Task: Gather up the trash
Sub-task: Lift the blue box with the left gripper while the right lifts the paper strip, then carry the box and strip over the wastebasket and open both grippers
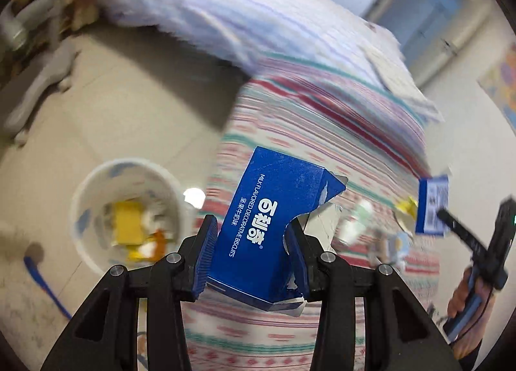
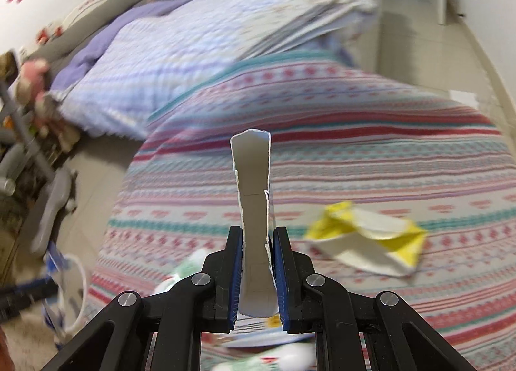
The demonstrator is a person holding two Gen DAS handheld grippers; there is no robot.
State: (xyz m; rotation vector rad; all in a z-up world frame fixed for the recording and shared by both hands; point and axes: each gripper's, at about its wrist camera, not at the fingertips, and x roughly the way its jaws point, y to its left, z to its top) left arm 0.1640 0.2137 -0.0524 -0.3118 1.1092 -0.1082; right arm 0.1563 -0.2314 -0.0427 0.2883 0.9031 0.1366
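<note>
Both tongs loaded over a striped bed.

Left tongs point(image 1: 251, 251) clamp a torn blue biscuit box point(image 1: 267, 229); right tongs point(image 2: 258, 271) pinch a white card strip point(image 2: 254, 209). At 8 o'clock, a white bin point(image 1: 129, 219) on the tiled floor point(image 1: 129, 106); at 12, the bedspread point(image 2: 354, 161), then a folded lilac quilt point(image 2: 200, 48).

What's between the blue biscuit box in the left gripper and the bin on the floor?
Nothing solid: in the left wrist view only the bedspread edge and bare floor separate the biscuit box from the bin.
</note>
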